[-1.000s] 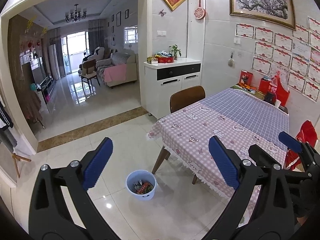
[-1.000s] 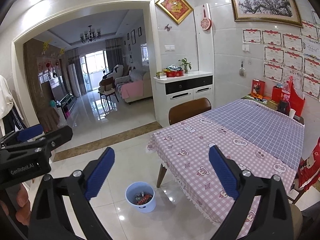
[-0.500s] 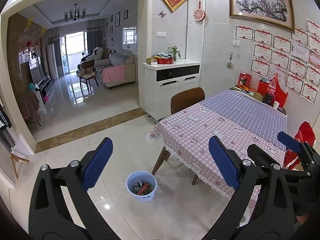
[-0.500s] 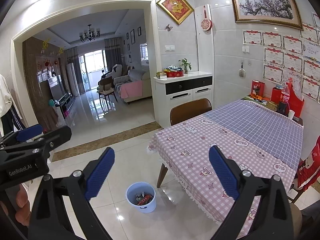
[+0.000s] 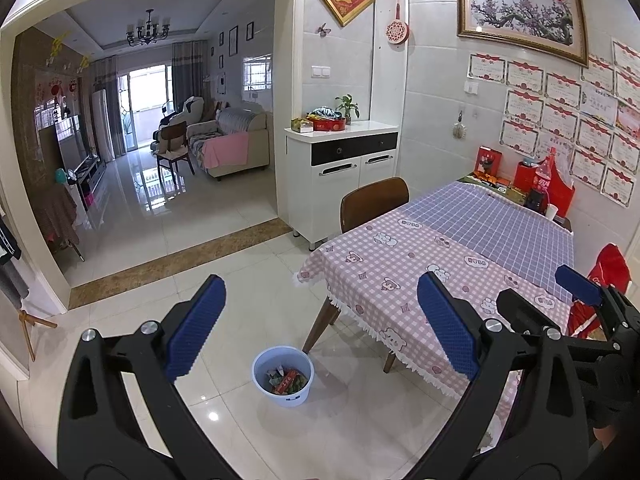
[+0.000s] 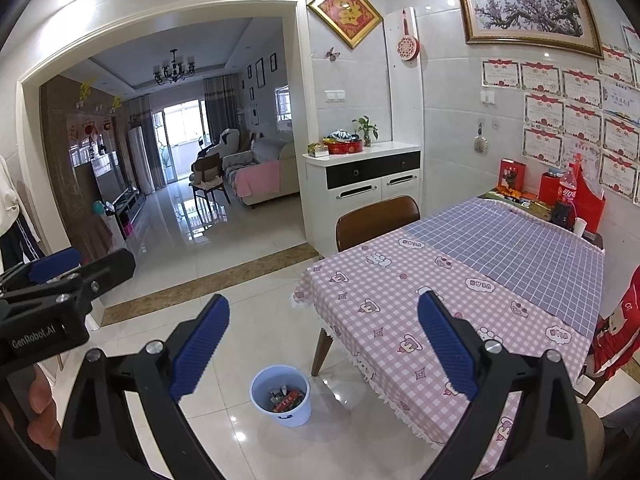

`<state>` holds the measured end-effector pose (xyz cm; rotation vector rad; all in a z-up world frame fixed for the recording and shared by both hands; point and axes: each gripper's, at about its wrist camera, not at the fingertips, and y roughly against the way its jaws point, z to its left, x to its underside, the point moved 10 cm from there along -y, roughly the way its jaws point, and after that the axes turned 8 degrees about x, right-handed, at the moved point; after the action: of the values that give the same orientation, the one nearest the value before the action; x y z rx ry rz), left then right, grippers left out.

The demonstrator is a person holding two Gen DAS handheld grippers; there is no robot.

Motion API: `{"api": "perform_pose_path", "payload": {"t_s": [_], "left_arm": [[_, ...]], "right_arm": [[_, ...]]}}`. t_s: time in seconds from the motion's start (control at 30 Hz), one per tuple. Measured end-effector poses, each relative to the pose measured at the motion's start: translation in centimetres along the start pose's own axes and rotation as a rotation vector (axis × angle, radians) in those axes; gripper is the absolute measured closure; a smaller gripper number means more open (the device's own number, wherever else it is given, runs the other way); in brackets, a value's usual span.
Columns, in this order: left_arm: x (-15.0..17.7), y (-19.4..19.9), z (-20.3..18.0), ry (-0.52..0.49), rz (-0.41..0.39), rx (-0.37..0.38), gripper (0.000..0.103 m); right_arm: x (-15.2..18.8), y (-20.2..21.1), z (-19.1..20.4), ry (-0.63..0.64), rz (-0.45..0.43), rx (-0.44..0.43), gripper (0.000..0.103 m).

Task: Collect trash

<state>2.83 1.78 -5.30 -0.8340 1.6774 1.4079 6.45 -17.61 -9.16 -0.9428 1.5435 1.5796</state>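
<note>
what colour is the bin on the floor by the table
Light blue bin, seen best in the left wrist view.

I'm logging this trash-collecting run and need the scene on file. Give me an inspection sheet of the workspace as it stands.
Surface: table under a pink and purple checked cloth; no loose trash seen on the cloth.
Job's things: blue bin on the tiled floor by the table's corner leg, wrappers inside.
Clutter: cola bottle, paper cup and red boxes at the table's far end, against the wall.
Grippers: left gripper and right gripper both open, empty, raised above the floor.
Cables: nothing seen.
Surroundings: brown chair, white cabinet, living room through the archway.
</note>
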Motion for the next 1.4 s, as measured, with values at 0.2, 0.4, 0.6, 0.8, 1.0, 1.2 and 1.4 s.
{"api": "perform_pose_path", "payload": {"t_s": [0.2,0.4,0.6,0.8,1.0,1.2,1.4], "left_arm": [[-0.4,-0.5,0.0,-0.002,0.000,0.002,0.008],[-0.3,-0.6,-0.1,-0.003,0.001,0.002,0.009],[-0.4,-0.6,-0.1,-0.003,0.002,0.001,0.008],[-0.4,-0.7,-0.1,-0.006,0.001,0.003,0.008],[0.0,-1.2,-0.9,-0.007,0.005,0.005,0.008],[0.1,-1.3,-1.0,-0.006,0.006,0.003,0.008],[0.1,-1.4,-1.2,-0.007,0.008,0.002,0.008]], "right_arm": [[-0.1,-0.4,0.0,-0.004,0.001,0.004,0.010],[0.0,-0.7,0.0,-0.003,0.007,0.004,0.010],[0.0,-1.2,0.1,-0.004,0.015,0.002,0.010],[0.0,-1.5,0.2,-0.003,0.021,0.000,0.009],[0.3,-1.9,0.3,-0.002,0.029,-0.002,0.009],[0.4,-2.0,0.3,-0.002,0.033,-0.003,0.009],[0.6,-2.2,0.4,0.000,0.040,-0.004,0.009]]}}
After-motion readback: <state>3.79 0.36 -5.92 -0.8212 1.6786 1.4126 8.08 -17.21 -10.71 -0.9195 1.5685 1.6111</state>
